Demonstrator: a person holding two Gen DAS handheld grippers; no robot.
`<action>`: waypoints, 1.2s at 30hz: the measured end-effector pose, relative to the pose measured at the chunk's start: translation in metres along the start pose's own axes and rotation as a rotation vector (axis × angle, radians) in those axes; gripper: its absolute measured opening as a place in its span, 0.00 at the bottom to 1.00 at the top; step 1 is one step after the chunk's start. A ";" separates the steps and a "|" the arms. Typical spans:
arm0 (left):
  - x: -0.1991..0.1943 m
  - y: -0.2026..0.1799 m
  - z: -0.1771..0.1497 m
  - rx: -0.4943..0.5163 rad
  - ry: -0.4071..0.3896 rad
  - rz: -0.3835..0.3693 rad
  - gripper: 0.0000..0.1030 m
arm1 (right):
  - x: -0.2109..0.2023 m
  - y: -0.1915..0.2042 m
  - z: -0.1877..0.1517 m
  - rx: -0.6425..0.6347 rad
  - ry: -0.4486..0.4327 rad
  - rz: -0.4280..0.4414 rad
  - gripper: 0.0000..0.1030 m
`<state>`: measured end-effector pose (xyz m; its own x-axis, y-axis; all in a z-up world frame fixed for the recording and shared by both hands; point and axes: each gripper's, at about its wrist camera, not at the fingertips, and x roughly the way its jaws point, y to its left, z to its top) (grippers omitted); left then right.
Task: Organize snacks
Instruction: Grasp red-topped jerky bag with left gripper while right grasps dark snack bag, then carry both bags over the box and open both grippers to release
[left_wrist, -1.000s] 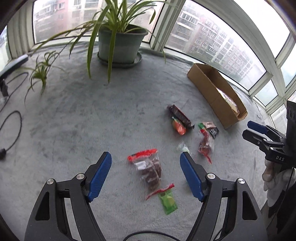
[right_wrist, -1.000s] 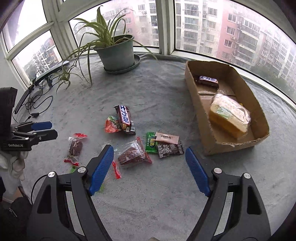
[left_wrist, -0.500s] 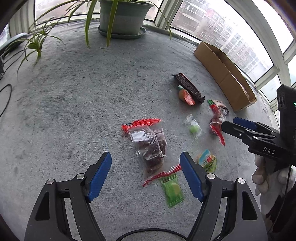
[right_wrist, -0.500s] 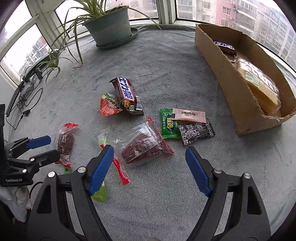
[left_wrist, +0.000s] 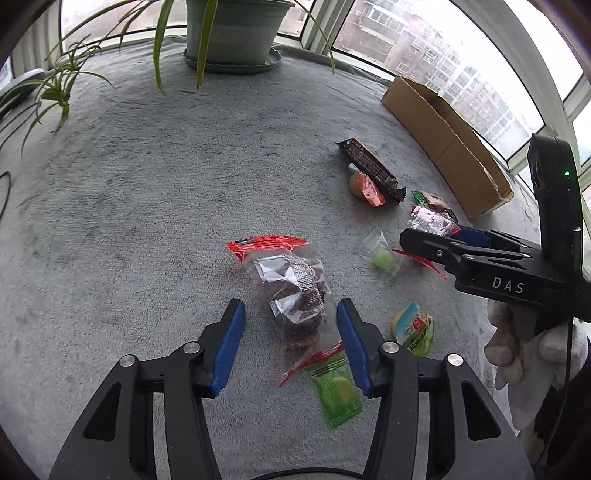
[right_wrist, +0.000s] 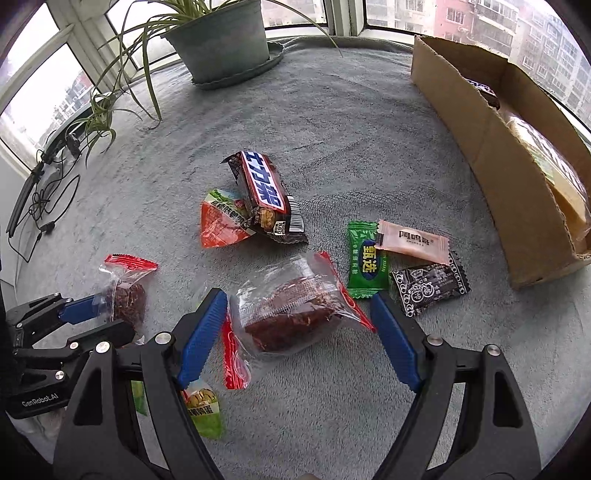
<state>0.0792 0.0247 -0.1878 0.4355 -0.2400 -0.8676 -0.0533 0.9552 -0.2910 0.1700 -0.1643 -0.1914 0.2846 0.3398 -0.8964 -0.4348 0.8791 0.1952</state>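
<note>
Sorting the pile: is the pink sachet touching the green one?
Touching. In the right wrist view, the pink sachet has its left end lying over the green sachet's upper right corner.

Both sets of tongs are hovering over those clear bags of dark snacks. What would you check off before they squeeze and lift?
1. Left tongs straddle their clear bag: ok, it lies between the closing jaws.
2. Left pads pressing on that bag: not ok yet, gaps show on both sides.
3. Right tongs straddle the bigger clear bag: ok, jaws wide open around it.
4. Only one item in the left grip: cannot tell, a green packet lies close to the right pad.
5. Cardboard box has room: cannot tell, its wall hides most of the inside.
6. The two tongs are clear of each other: ok, apart.
</note>
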 end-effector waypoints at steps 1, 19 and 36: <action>0.001 -0.001 0.000 0.001 0.000 -0.006 0.40 | 0.000 0.000 0.000 0.001 -0.003 -0.003 0.76; -0.014 0.004 0.005 -0.027 -0.049 -0.028 0.31 | -0.026 -0.013 -0.001 0.027 -0.065 0.037 0.59; -0.039 -0.020 0.054 0.033 -0.132 -0.071 0.31 | -0.099 -0.063 0.021 0.087 -0.214 -0.002 0.59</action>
<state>0.1117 0.0240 -0.1261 0.5513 -0.2844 -0.7844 0.0100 0.9423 -0.3346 0.1873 -0.2466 -0.1062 0.4637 0.3933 -0.7939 -0.3612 0.9021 0.2359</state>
